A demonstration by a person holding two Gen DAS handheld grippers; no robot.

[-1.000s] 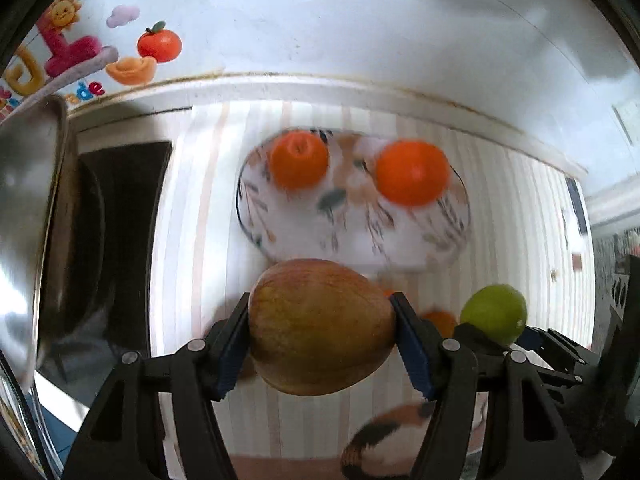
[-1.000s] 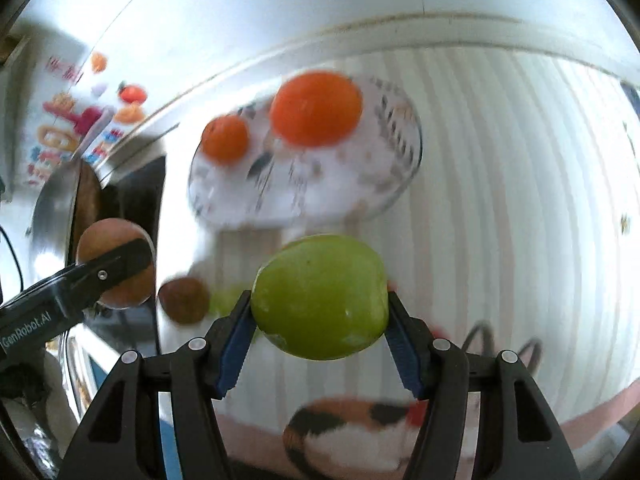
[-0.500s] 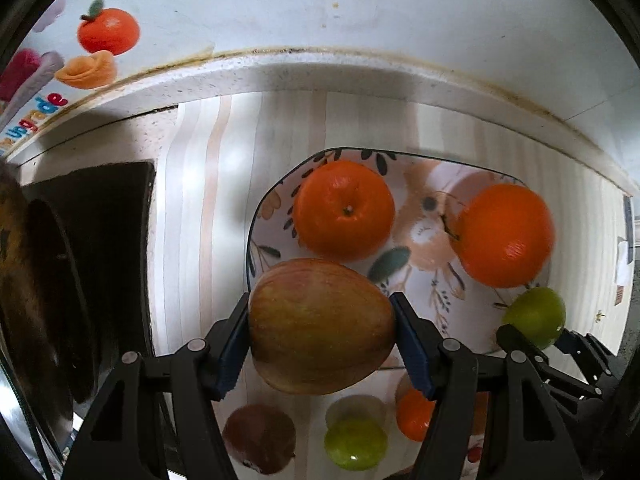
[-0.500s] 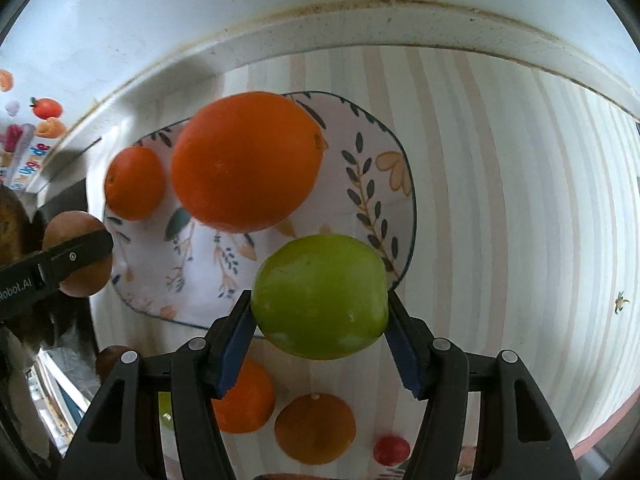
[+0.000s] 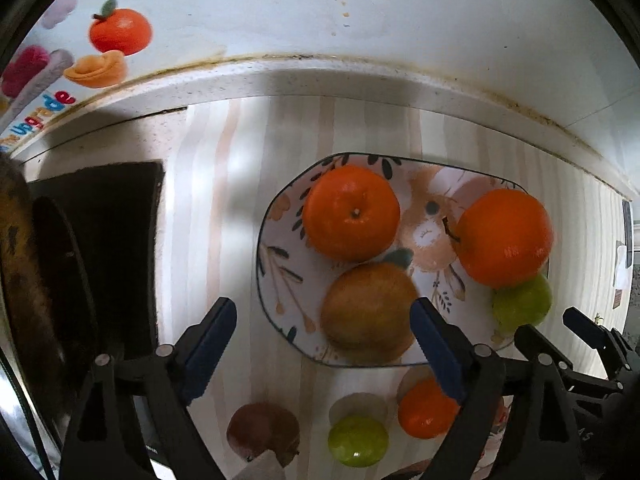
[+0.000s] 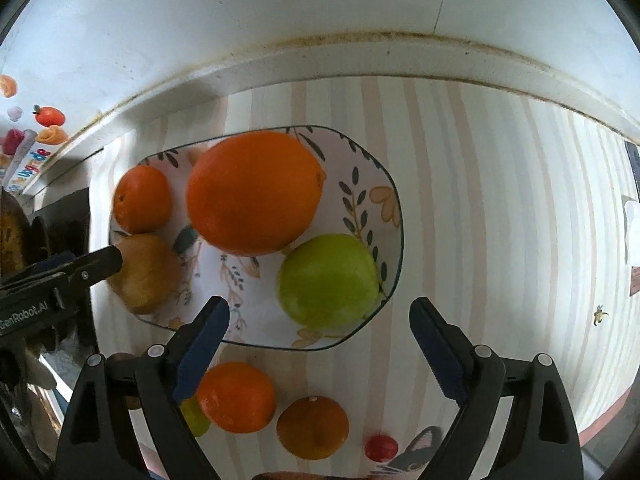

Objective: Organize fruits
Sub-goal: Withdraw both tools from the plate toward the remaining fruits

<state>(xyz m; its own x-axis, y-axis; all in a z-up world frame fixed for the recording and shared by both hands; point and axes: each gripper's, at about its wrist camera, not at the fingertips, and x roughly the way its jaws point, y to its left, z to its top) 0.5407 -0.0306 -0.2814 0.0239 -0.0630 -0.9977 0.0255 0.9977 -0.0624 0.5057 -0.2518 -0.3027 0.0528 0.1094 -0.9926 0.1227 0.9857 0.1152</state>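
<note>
Left gripper [image 5: 324,340] spread wide, holding nothing; right gripper [image 6: 320,340] likewise agape. Plate [image 6: 394,216] on striped mat [image 6: 500,200], carrying small orange [image 5: 351,213], large orange [image 6: 254,193], brownish apple [image 5: 369,313], green apple [image 6: 329,281]. Small orange stem facing up toward left camera. Large orange long axis slanting lower-left to upper-right in right view. Only in right view: red cherry-like fruit [image 6: 381,447]. Only in left view: dark reddish fruit [image 5: 263,432].
</note>
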